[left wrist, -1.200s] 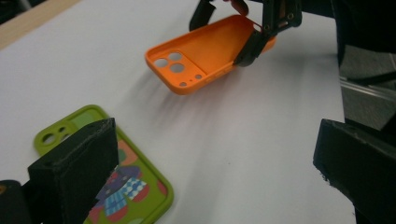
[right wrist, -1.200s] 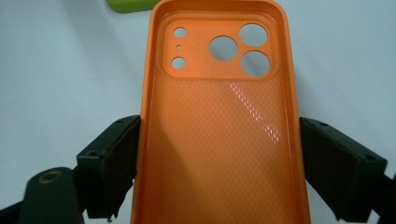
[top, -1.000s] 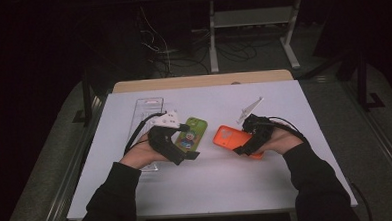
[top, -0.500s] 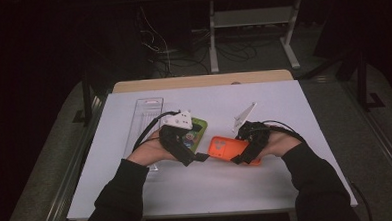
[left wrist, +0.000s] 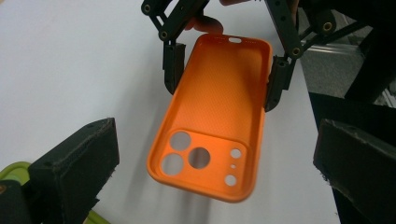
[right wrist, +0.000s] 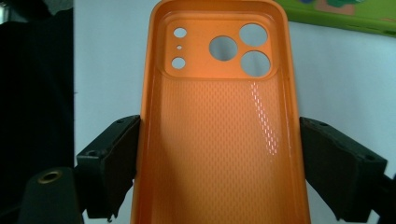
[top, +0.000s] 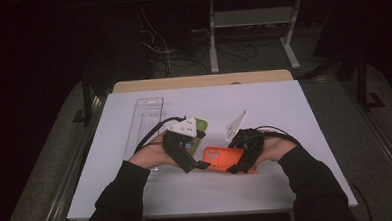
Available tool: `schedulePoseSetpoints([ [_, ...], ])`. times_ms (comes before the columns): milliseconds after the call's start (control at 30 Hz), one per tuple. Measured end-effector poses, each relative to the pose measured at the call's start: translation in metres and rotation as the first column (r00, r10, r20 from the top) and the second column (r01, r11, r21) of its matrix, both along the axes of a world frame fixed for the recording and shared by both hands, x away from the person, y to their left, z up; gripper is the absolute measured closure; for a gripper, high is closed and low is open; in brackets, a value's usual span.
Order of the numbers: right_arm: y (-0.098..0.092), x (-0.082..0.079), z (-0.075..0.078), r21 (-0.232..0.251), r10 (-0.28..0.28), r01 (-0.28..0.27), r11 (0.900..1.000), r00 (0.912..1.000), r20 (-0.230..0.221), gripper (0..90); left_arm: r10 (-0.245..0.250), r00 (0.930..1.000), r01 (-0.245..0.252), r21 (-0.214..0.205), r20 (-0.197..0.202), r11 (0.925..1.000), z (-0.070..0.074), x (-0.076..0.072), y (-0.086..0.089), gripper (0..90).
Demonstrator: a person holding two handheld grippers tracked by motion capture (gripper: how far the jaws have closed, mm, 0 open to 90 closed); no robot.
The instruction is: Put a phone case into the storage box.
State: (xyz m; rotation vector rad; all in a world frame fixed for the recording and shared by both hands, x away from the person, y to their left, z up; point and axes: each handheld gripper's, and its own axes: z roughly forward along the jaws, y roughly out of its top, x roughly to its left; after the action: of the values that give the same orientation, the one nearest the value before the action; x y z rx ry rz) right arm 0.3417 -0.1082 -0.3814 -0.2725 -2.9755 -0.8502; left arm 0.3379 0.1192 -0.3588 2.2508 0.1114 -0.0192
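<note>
Orange phone case [left wrist: 215,116], inner texture close-up

Your white table top [top: 284,106] sits on a wooden board [top: 197,81] showing along the far edge. A clear plastic tray [top: 147,117] lies flat at far left of the top. A green item [top: 200,124] lies just right of it, partly hidden.

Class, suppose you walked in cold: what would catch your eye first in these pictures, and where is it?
The bright orange plastic phone case, hollow side up with round camera holes, held by its long edges in the right claw above the white table. Beside the left claw lies a lime-green phone case, with a clear plastic tray farther left.
</note>
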Motion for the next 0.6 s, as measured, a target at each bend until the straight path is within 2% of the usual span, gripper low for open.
schedulePoseSetpoints([
  [67,0.002,-0.002,0.001,-0.004,0.011,-0.011,0.9999,0.9999,0.002,15.1,-0.005,1.0000,0.005,0.009,-0.001,1.0000,-0.002,0.000,-0.001,0.0],
  [200,0.006,-0.005,0.004,0.010,0.034,-0.034,0.9994,0.9994,-0.004,15.1,-0.030,0.9995,0.030,0.059,0.004,0.9978,-0.006,-0.003,-0.005,0.0],
  [300,0.008,-0.007,0.006,0.026,0.048,-0.047,0.9985,0.9986,-0.020,15.1,-0.043,0.9990,0.043,0.062,0.007,0.9971,-0.007,-0.005,-0.007,0.0],
  [500,0.011,-0.009,0.009,0.035,0.066,-0.066,0.9972,0.9978,-0.007,15.1,-0.075,0.9970,0.073,0.099,0.018,0.9924,-0.010,-0.006,-0.009,0.0],
  [600,0.012,-0.010,0.012,0.044,0.082,-0.082,0.9956,0.9966,-0.001,15.1,-0.080,0.9968,0.079,0.120,-0.001,0.9896,-0.014,-0.008,-0.012,0.0],
])
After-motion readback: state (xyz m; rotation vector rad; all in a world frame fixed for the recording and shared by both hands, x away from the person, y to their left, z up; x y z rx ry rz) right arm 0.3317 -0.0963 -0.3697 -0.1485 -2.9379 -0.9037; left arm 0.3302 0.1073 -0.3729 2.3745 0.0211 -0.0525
